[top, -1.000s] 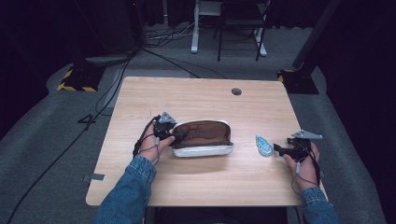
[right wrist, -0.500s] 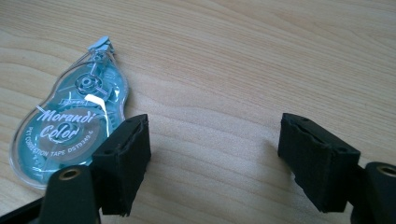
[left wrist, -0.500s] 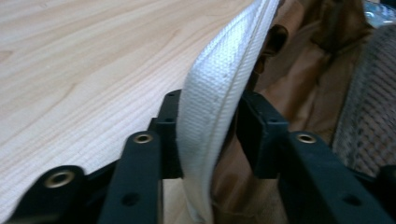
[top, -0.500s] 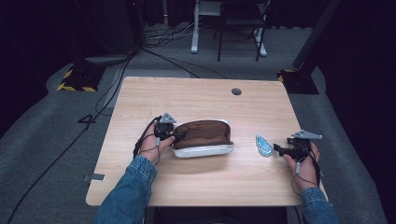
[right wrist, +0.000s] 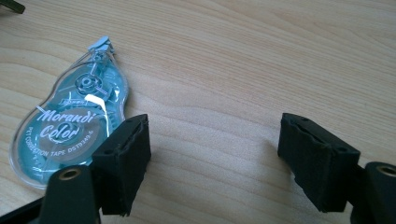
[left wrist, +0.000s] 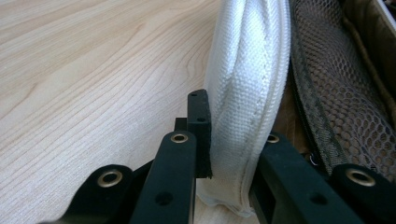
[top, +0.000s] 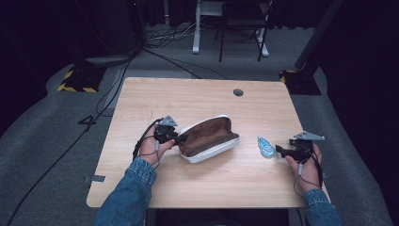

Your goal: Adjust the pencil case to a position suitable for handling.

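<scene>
On the left of the pale, wood-grained bench (top: pixel 141 188), the left gripper (top: pixel 175 137) has just brought its black fingers (left wrist: pixel 198 135) together on the woven white wall of the pencil case (top: pixel 209 139), clamping its left end. The case is long and rounded, unzipped and lying open mid-bench, tilted up to the right, with a brown lining and dark mesh pocket inside. Well to its right lies a teardrop-shaped correction tape (top: pixel 266 146) in clear turquoise plastic, flat on the wood. Just beside it rests the right gripper (top: pixel 281 150), its padded fingers (right wrist: pixel 122 163) apart on bare wood, touching nothing, the tape just outside them. A round cable hole (top: pixel 238 92) sits near the far edge.
</scene>
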Available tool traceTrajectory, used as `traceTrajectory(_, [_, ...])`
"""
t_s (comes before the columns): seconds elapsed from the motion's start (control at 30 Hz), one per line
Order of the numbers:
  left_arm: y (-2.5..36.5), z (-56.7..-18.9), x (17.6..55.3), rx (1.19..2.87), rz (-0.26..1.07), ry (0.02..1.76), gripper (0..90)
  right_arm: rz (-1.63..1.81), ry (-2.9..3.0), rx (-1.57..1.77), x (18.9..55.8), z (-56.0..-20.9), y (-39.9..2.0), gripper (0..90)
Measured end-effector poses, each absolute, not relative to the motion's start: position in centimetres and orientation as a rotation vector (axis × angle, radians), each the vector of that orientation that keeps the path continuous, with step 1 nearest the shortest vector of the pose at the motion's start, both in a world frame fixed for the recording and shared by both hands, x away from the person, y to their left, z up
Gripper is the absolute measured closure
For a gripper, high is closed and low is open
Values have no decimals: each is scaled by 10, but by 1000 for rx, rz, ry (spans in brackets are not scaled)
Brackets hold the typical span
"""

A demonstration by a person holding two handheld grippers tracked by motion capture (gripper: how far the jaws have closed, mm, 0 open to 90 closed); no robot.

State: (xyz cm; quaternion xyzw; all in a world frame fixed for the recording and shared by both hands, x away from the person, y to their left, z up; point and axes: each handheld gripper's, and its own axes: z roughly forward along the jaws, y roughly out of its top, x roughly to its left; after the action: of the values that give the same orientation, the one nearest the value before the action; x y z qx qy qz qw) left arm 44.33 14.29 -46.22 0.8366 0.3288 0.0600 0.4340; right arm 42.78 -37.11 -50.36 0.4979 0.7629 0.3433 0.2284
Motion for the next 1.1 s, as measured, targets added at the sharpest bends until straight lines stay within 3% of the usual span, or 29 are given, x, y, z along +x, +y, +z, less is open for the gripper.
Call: traceTrajectory(1.1, [120,-424,396,2080,62,616,839,944,2097,1372,429,-504,-370,253])
